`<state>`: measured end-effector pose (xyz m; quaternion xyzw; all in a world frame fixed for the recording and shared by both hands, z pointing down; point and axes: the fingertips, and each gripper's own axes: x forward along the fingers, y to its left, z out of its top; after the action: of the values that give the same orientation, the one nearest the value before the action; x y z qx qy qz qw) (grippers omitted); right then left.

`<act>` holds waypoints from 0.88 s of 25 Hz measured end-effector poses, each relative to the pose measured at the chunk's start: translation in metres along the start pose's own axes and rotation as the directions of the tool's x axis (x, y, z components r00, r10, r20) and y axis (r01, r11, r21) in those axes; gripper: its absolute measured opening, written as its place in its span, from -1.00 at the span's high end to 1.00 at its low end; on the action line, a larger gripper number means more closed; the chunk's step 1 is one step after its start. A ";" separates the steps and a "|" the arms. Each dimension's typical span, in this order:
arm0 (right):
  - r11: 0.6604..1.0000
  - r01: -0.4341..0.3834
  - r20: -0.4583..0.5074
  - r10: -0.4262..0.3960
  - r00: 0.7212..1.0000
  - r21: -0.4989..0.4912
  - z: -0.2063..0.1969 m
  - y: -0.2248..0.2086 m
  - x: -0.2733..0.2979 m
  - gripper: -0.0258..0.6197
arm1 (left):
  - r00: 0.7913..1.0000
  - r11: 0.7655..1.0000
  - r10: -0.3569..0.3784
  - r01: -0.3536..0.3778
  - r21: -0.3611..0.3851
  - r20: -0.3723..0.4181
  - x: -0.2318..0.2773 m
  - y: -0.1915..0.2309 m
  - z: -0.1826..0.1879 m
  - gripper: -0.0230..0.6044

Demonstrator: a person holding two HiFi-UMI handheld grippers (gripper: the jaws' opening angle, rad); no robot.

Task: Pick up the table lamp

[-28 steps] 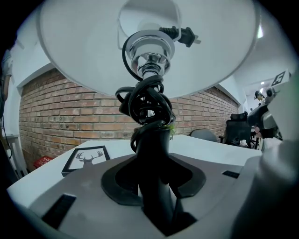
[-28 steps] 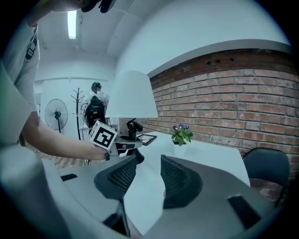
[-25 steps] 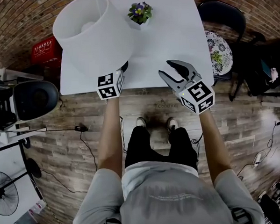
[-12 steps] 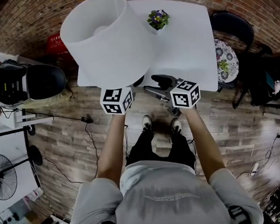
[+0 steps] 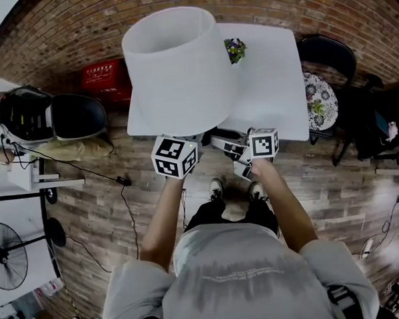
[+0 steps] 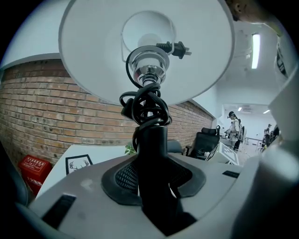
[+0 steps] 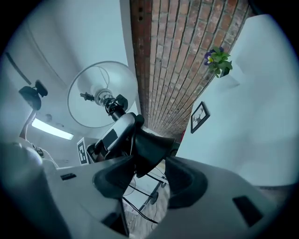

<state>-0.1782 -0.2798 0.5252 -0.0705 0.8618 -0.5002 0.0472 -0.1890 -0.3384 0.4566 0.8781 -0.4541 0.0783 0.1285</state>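
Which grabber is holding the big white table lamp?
The left gripper: its jaws are shut on the black stem of the white-shaded table lamp. The right gripper has its jaws apart.

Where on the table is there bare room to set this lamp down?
The white table is bare on its right, between the potted flowers and the near edge. The lampshade hides its left, where a framed picture sits.

White rectangular table (image 5: 275, 85) standing on wood-plank floor (image 5: 122, 213), far edge running close to brick wall (image 5: 79, 28). Small potted plant (image 5: 234, 50) with purple flowers and green leaves sitting upright near table's far edge. Black-framed picture (image 6: 78, 164) showing antlers lying on white top, well apart from plant, nearer person's side. Picture not showing in head view.
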 end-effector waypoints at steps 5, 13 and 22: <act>1.000 -0.017 0.074 0.016 0.997 0.021 0.007 0.025 -0.008 0.46 | 0.996 0.996 -0.088 0.088 0.018 0.007 -0.003 -0.019 0.017 0.47; 0.998 0.055 0.283 -0.062 0.957 0.033 0.018 0.060 -0.031 0.54 | 0.971 0.971 -0.235 0.233 0.042 0.044 -0.004 -0.053 0.045 0.47; 0.985 0.172 0.429 -0.145 0.891 -0.023 0.016 0.095 -0.073 0.54 | 0.918 0.919 -0.392 0.388 0.065 0.065 -0.008 -0.108 0.068 0.47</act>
<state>-0.1112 -0.2351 0.4353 -0.2495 0.8368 -0.4485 0.1911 -0.1035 -0.2921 0.3732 0.9563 -0.2726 0.0287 0.1016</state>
